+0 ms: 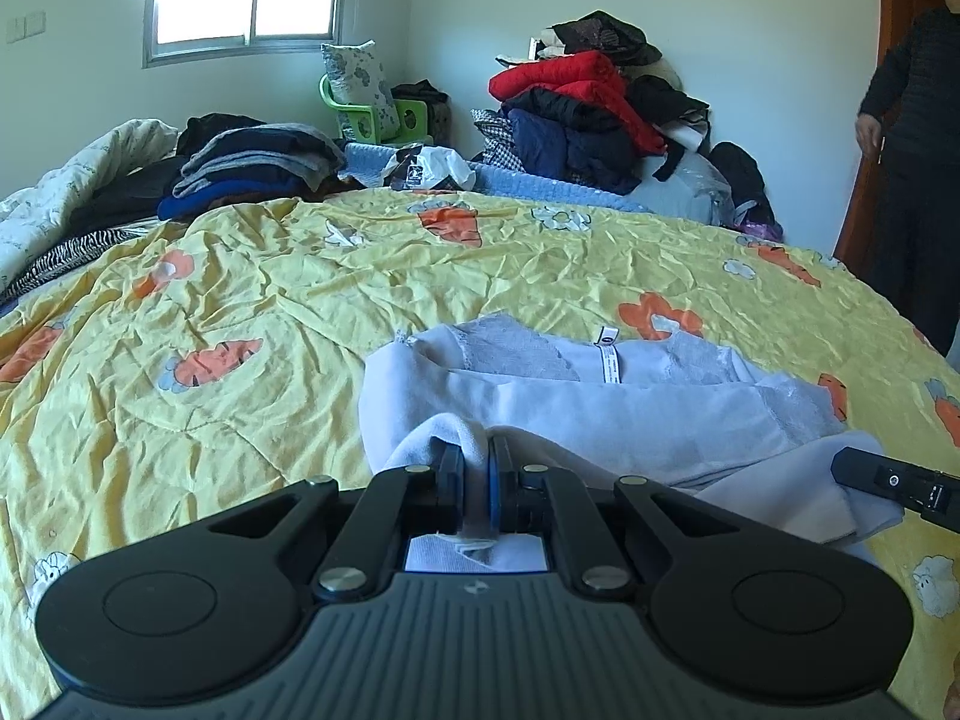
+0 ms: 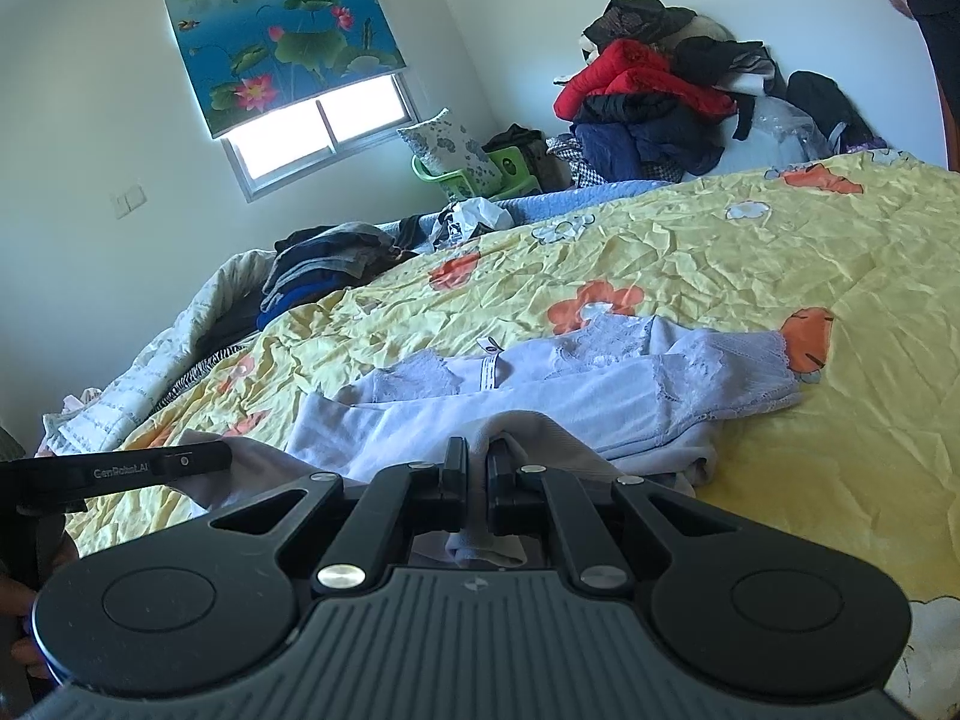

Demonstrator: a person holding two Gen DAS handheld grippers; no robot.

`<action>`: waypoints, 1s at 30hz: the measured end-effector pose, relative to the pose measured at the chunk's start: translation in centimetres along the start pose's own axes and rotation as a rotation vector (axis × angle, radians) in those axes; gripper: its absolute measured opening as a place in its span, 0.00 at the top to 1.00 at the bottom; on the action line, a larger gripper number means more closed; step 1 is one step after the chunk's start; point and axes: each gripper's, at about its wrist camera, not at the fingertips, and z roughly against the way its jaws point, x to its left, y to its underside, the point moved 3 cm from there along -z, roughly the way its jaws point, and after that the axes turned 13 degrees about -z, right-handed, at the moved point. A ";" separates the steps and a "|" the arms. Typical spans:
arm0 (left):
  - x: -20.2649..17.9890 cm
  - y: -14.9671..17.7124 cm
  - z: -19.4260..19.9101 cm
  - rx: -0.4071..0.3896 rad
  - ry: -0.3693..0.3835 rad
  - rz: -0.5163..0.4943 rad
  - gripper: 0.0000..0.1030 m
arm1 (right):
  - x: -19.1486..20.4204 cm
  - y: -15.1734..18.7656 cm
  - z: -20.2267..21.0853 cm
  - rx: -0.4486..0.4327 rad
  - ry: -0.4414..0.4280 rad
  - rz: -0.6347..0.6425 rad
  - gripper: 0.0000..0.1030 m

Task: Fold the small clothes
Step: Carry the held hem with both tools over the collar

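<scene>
Garment (image 1: 600, 414) lies crosswise, neckline facing away from both grippers.

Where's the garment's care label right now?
The white care label sits at the far neckline edge of the pale lavender garment on the yellow carrot-print quilt, ahead and slightly right in the left wrist view, ahead in the right wrist view.

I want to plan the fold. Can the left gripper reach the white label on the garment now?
Probably not yet: the left gripper is shut on the garment's near edge. The label lies uncovered further away.
</scene>
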 end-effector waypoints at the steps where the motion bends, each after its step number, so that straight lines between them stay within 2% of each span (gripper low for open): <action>1: 0.0 0.0 -0.1 0.001 -0.003 0.002 0.93 | 0.0 -0.1 -0.2 0.001 0.000 -0.002 0.90; 17: 0.5 -1.2 -2.1 0.029 -0.014 0.015 0.93 | -0.4 -0.9 -2.2 0.003 0.010 -0.017 0.90; 30: 0.1 -3.5 -2.2 0.001 -0.021 -0.004 0.93 | -0.7 -2.5 -2.5 -0.042 0.013 -0.026 0.90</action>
